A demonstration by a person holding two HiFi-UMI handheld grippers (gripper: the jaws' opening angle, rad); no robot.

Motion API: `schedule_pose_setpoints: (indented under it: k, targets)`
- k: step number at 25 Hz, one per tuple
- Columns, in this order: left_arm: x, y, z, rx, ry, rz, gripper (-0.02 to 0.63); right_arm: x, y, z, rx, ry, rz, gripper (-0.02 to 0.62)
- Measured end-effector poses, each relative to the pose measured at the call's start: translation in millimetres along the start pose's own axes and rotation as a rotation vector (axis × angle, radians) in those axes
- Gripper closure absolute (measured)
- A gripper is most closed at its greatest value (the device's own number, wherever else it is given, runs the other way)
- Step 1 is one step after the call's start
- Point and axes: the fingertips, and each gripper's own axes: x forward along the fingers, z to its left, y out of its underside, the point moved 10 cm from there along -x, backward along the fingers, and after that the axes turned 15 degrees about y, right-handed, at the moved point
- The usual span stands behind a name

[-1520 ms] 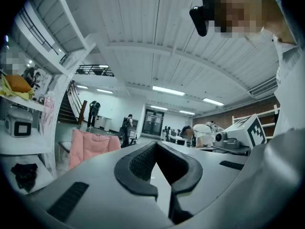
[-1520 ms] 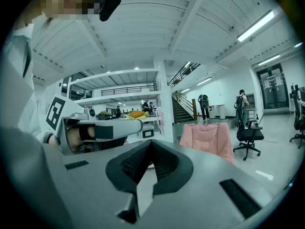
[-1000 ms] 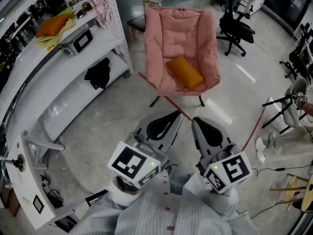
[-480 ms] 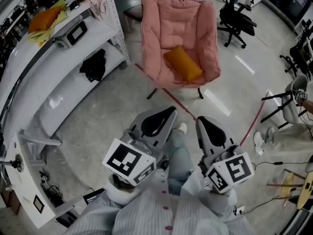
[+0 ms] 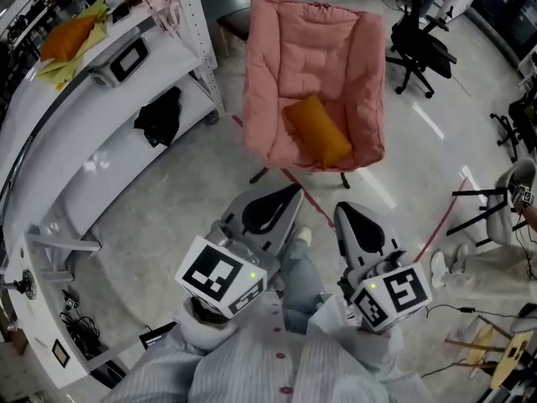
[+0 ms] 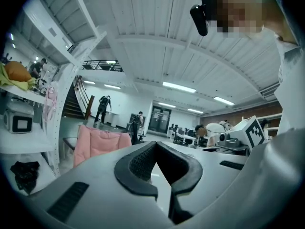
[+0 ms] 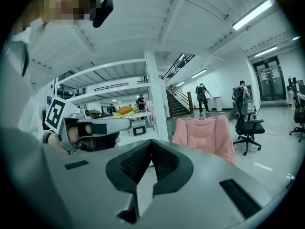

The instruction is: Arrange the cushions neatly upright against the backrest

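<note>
Left gripper, right gripper: both clenched, empty, well apart from chair. Cushion lying slanted on seat, not upright. Risk of shoving cushion off seat if reaching with jaws shut; likely slump after propping, given soft filling.

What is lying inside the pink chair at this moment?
One orange cushion lies slanted on the seat of the pink chair, not upright against the backrest. The seat under it is covered.
</note>
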Motion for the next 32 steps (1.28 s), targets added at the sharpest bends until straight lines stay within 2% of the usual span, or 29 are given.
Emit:
schedule_pose_setpoints:
  k: [10, 20, 27, 32]
  targets:
    - [96, -37, 83, -0.010, -0.072, -0.028, 0.595, 95, -49, -87, -0.014, -0.054, 0.014, 0.583]
    - [148, -49, 135, 0.014, -0.177, -0.050, 0.595, 138, -57, -155, -0.014, -0.077, 0.025, 0.583]
    - [179, -57, 171, 0.023, -0.163, -0.041, 0.595, 169, -63, -180, 0.020, -0.046, 0.022, 0.583]
    - [209, -60, 215, 0.008, -0.120, -0.032, 0.595, 206, -70, -195, 0.024, -0.009, 0.033, 0.583]
